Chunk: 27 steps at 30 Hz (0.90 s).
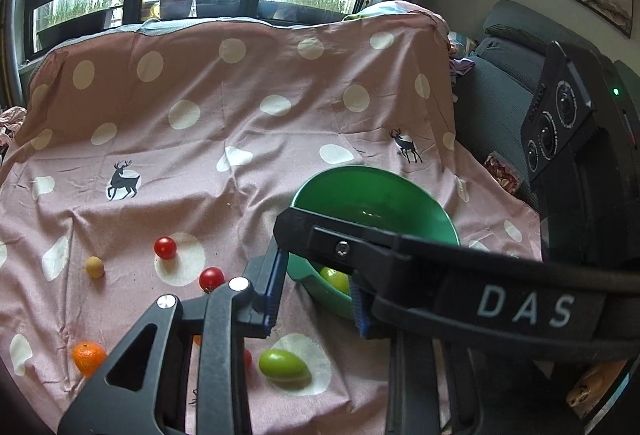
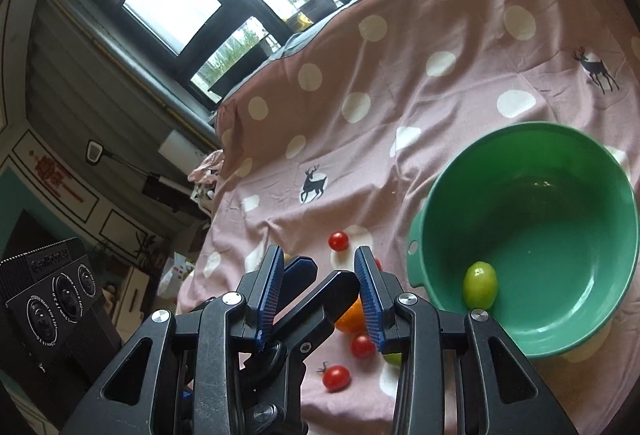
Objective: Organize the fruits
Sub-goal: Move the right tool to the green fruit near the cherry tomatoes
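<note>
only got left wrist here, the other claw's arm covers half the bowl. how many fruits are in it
observer: One. The right wrist view shows a single green fruit against the near wall of the green bowl; the rest of the inside is bare.
operator: is the right claw holding anything
observer: No. The right claw is open, with nothing gripped.
operator: any tomatoes tucked behind my claw
observer: Yes, two on the cloth, left of the bowl: a stemmed cherry tomato and a second cherry tomato just beyond it.
</note>
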Available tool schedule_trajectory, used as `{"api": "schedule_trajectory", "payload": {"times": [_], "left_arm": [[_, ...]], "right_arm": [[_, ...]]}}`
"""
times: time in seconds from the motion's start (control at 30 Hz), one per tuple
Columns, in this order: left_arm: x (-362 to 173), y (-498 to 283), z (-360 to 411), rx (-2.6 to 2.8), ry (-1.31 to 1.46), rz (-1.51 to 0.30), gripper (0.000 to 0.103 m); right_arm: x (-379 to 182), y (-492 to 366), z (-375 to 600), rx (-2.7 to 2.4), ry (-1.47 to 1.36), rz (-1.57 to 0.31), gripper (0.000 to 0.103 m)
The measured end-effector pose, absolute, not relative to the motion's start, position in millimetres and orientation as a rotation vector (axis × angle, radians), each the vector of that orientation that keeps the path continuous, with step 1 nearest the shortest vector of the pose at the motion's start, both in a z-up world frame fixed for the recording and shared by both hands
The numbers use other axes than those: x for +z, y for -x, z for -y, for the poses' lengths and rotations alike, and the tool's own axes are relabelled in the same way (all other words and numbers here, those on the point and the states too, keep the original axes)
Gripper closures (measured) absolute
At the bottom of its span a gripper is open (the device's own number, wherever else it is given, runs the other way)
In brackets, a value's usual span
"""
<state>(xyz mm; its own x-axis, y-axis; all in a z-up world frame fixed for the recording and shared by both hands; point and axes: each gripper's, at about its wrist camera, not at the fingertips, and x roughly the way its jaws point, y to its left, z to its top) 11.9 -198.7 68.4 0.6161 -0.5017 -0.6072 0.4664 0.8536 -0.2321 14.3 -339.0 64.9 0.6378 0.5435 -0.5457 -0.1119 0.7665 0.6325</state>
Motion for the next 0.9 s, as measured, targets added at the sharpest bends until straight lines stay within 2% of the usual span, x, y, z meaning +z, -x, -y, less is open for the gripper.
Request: {"api": "schedule_trajectory", "payload": {"times": [0.03,0.17,0.47,0.9], "left_arm": [[65,-13,197,-0.547,0.048,-0.733,0.072],[45,-16,177,-0.482,0.058,-0.828,0.073],[-3,-5,122,-0.405,0.158,-1.05,0.073],[-26,3,162,-0.525,0.17,-1.154,0.073]], "right_arm": [[61,-16,343,0.412,-0.613,-0.812,0.063],[54,-18,351,0.43,-0.651,-0.845,0.063],[39,-23,310,0.501,-0.563,-0.962,0.064],[-17,-23,290,0.395,-0.494,-1.143,0.063]]}}
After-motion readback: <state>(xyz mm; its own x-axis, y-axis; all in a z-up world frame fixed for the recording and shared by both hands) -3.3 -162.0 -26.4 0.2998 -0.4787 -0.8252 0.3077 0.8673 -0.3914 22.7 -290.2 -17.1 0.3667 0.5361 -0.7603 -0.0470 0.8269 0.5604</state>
